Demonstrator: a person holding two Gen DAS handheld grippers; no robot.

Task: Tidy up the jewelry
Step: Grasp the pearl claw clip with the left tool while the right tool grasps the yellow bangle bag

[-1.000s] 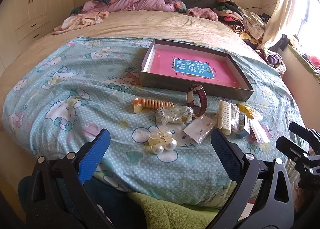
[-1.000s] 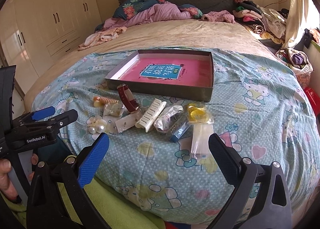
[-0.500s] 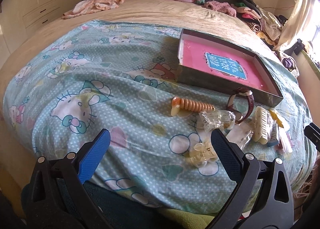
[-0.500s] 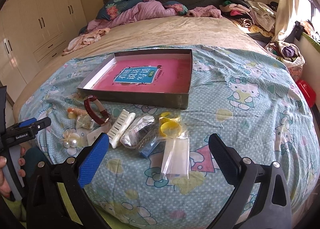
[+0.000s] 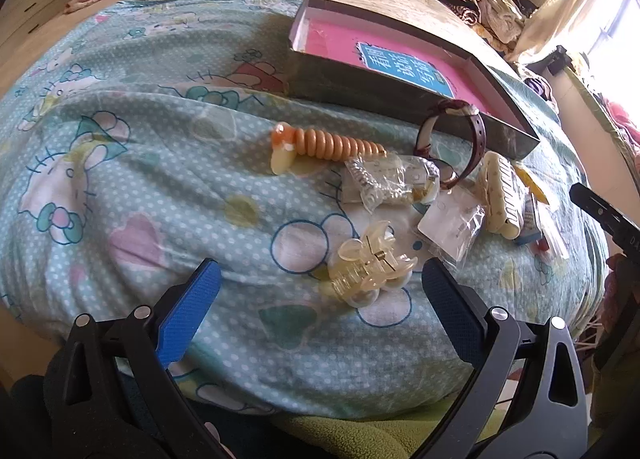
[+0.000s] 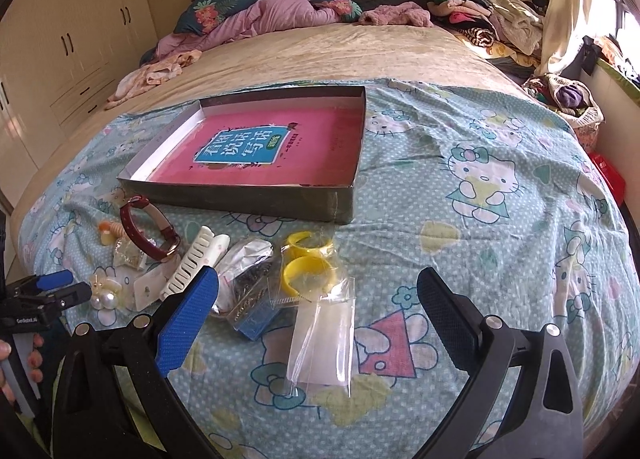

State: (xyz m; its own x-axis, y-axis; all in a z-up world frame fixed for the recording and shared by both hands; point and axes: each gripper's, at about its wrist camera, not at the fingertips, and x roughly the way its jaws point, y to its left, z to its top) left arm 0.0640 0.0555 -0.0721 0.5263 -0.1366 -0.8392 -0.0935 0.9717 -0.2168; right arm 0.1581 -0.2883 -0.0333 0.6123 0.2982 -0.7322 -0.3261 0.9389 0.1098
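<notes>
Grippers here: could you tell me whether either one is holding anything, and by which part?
Nothing is held: the left gripper and right gripper are both open.

Glossy clear plastic hair clip [image 5: 370,267], cotton sheet [image 5: 160,179] (matt)

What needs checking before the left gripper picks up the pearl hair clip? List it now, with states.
1. Left gripper jaws wide open: ok.
2. Pearl hair clip lies between the jaws' tips: ok, though nearer the right-hand one.
3. Clip free of neighbours: ok; the small plastic packet lies close by but apart.
4. Nothing lying on the clip: ok.
5. Box open, with only a pink book lying flat inside it: ok.
6. Right gripper out of the way: ok; open over the empty clear bag.
</notes>
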